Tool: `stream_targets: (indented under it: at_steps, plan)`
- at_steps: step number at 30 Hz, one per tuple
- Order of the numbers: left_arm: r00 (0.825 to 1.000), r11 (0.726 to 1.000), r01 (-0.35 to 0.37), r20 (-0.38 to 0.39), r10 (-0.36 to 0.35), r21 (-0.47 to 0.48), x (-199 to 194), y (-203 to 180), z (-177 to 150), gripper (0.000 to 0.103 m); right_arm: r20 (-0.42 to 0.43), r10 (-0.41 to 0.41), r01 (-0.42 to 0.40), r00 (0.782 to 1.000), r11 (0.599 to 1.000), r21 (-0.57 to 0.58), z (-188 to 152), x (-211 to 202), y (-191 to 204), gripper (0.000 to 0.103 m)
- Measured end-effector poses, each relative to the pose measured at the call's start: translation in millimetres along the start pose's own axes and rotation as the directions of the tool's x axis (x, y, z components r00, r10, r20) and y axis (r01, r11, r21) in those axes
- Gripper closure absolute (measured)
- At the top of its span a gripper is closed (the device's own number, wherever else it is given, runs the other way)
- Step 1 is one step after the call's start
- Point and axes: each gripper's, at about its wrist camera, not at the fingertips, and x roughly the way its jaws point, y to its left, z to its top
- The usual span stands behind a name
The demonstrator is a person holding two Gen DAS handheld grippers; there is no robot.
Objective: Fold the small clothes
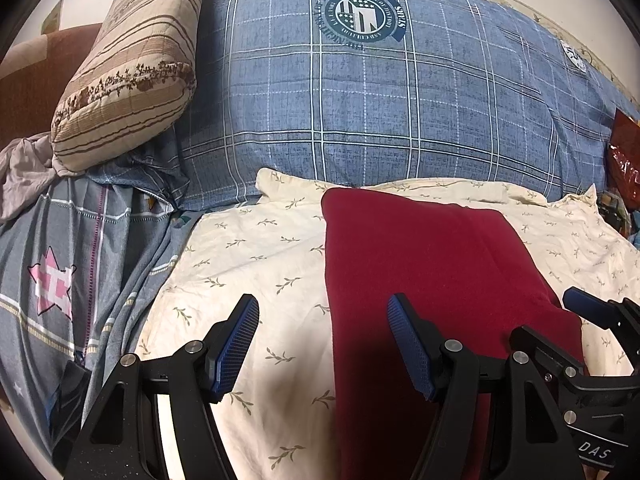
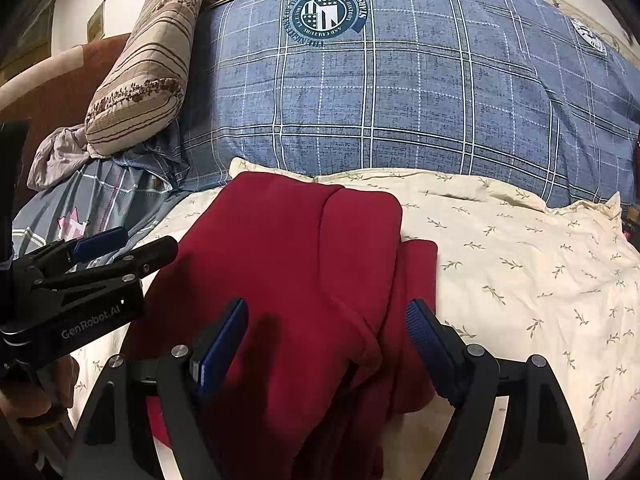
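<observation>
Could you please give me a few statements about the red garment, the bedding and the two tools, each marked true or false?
1. The red garment lies on the cream leaf-print sheet. True.
2. The right tool is clamped shut on the garment. False: its jaws stand open, and the cloth lies between them unpressed.
3. A blue plaid quilt lies behind the garment. True.
4. The left tool holds a corner of the garment lifted. False: it is open, and the garment lies flat.
5. The striped beige pillow rests on the garment. False: it sits far to the left, apart.
</observation>
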Motion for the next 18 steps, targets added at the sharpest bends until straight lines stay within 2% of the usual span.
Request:
stream_targets:
  at_steps: [18]
  plan:
    - [1.000,1.000,0.003,0.017,-0.003,0.003,-1.6,1.7,-1.6,0.036,0.000,0.002,-0.002,1.000,1.000,0.004,0.4,1.3,-1.7,0.020]
